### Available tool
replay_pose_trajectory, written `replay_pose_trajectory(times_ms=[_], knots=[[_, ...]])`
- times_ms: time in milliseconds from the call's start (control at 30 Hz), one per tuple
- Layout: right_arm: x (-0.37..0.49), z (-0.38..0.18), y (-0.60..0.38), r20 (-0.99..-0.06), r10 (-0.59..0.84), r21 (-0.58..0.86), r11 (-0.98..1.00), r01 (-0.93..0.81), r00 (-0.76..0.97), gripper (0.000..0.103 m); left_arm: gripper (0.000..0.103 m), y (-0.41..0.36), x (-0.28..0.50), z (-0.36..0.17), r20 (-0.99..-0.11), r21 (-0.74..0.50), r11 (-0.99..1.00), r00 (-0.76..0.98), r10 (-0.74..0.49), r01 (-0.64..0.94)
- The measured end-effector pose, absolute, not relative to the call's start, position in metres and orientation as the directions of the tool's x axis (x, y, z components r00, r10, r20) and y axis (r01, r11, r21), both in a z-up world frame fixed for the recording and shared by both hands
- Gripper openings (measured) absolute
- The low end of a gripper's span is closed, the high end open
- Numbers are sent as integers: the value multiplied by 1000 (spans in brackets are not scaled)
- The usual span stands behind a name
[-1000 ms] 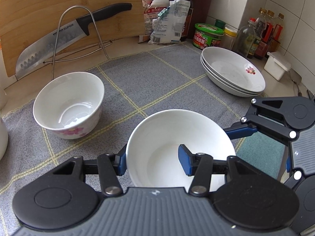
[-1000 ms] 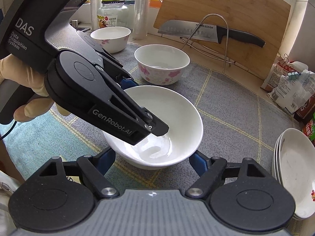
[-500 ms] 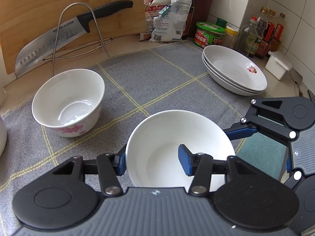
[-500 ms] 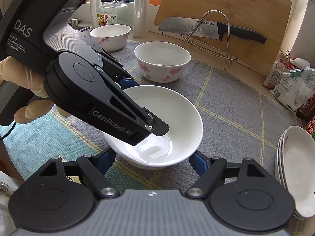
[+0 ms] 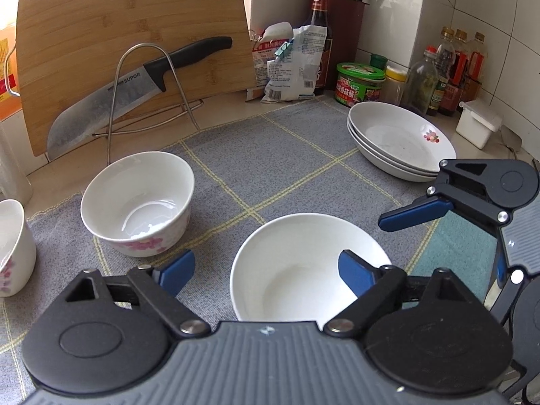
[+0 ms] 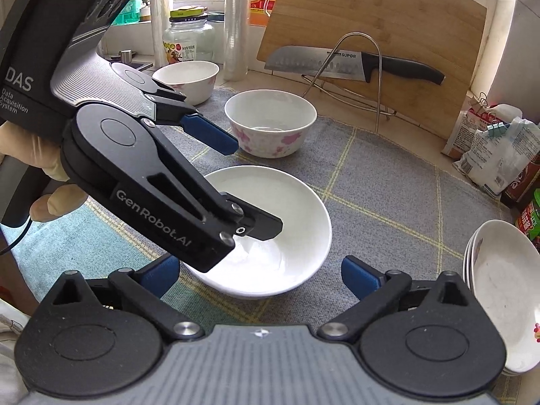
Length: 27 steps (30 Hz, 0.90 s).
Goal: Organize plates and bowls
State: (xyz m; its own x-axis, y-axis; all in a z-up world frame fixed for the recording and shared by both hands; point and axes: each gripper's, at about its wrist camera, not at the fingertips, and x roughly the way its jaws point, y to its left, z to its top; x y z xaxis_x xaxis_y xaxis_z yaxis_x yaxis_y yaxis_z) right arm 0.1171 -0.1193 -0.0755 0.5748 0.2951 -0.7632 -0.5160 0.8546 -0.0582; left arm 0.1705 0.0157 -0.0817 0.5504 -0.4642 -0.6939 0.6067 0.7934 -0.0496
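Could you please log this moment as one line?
left gripper: just opened, off plain bowl rim | right gripper: just opened, straddling bowl | bowl: on mat | plates: stacked

A plain white bowl [image 5: 303, 263] sits beside a pink-flowered bowl [image 5: 138, 202] on a grey yellow-checked mat [image 5: 270, 155].

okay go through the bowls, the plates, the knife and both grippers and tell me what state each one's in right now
Plain white bowl: upright on the mat, released.
Flowered bowl: upright, empty.
Plates: stacked.
Knife: resting on the wire rack.
Left gripper: just opened, one finger inside the bowl.
Right gripper: just opened.
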Motion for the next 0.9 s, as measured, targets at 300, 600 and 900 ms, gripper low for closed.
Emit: replay_pose_trajectory(times_ms=[300,600,900], knots=[[115,-61,-136,-749,324,-30,855,-518,578,103,95,27,153,-64,-640,-12,848,648,-414,530],[134,-51,-163,-723,355,-9,853,-521,593,103,98,36,144,-54,-605,-5,939,747,-277,345],[172,-49,-184,-717,447,97,823,-559,534,103,99,51,126,-56,-616,41,992,784,-71,122]])
